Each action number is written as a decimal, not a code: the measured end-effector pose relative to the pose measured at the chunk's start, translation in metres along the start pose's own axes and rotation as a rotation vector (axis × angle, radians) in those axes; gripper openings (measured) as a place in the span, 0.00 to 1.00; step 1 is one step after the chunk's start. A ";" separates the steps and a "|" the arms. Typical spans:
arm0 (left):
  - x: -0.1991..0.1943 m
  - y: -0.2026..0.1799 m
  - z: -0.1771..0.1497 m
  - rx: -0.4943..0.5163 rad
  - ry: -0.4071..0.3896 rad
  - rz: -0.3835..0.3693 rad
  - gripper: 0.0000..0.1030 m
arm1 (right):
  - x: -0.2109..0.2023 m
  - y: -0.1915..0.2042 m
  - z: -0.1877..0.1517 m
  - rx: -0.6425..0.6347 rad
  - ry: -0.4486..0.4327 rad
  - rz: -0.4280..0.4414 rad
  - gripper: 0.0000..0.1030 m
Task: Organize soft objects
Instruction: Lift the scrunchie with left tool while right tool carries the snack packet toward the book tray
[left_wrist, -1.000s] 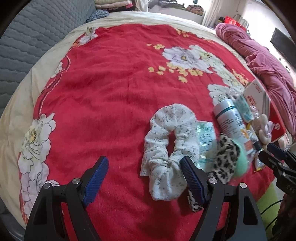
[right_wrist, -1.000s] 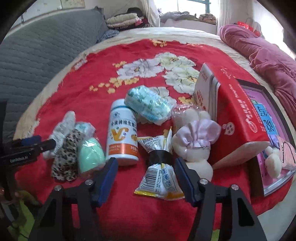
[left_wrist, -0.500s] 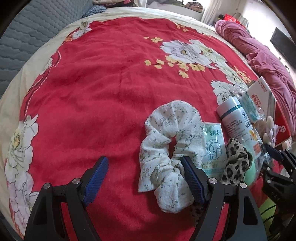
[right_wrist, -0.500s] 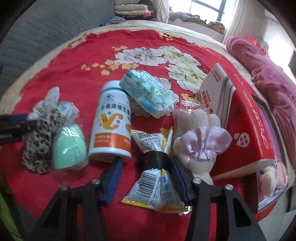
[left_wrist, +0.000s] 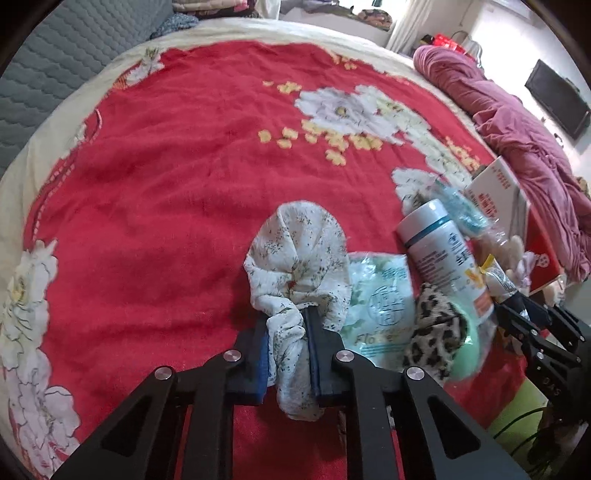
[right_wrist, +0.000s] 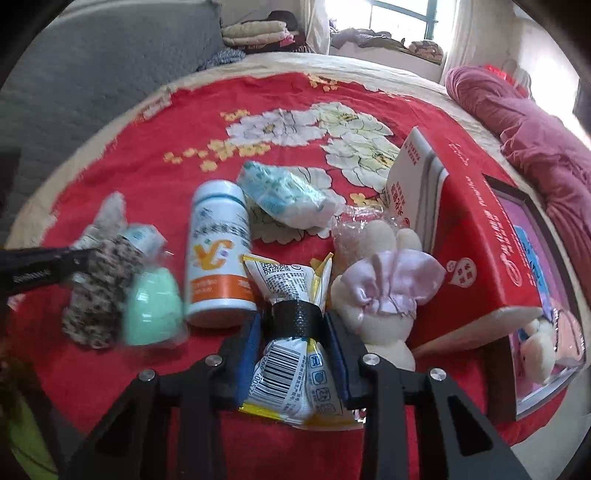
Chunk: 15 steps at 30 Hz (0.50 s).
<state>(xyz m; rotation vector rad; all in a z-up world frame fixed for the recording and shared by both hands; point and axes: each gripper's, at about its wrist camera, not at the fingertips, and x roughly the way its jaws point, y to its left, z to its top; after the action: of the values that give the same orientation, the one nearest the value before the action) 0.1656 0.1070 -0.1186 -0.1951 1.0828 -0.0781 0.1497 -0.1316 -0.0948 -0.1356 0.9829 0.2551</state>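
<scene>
Two grippers close on soft goods spread over a red floral bed (left_wrist: 155, 177).

A red box (right_wrist: 476, 236) lies at the right of the pile, with a white bottle (right_wrist: 218, 254) on its side at the middle. The left gripper (left_wrist: 288, 343) has clamped nearly shut on the near end of a white floral scrunchie (left_wrist: 299, 266), which lies on the blanket just beside a clear packet (left_wrist: 380, 299) and a leopard scrunchie (left_wrist: 436, 332). The right gripper (right_wrist: 293, 332) has just been closing, its jaws part-way in on either side of a snack pouch (right_wrist: 291, 350), meeting the black band at its waist, beside a plush toy (right_wrist: 380, 291).
</scene>
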 end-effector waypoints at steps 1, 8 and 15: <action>-0.004 -0.001 0.000 0.001 -0.006 -0.003 0.17 | -0.004 -0.001 0.001 0.013 -0.004 0.015 0.34; -0.041 -0.018 0.008 0.031 -0.063 -0.021 0.17 | -0.039 -0.005 0.010 0.053 -0.066 0.063 0.34; -0.080 -0.052 0.015 0.082 -0.116 -0.035 0.17 | -0.074 -0.012 0.023 0.076 -0.119 0.077 0.34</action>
<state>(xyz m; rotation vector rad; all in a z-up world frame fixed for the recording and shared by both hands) 0.1432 0.0709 -0.0316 -0.1428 0.9592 -0.1406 0.1321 -0.1490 -0.0203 -0.0122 0.8788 0.2929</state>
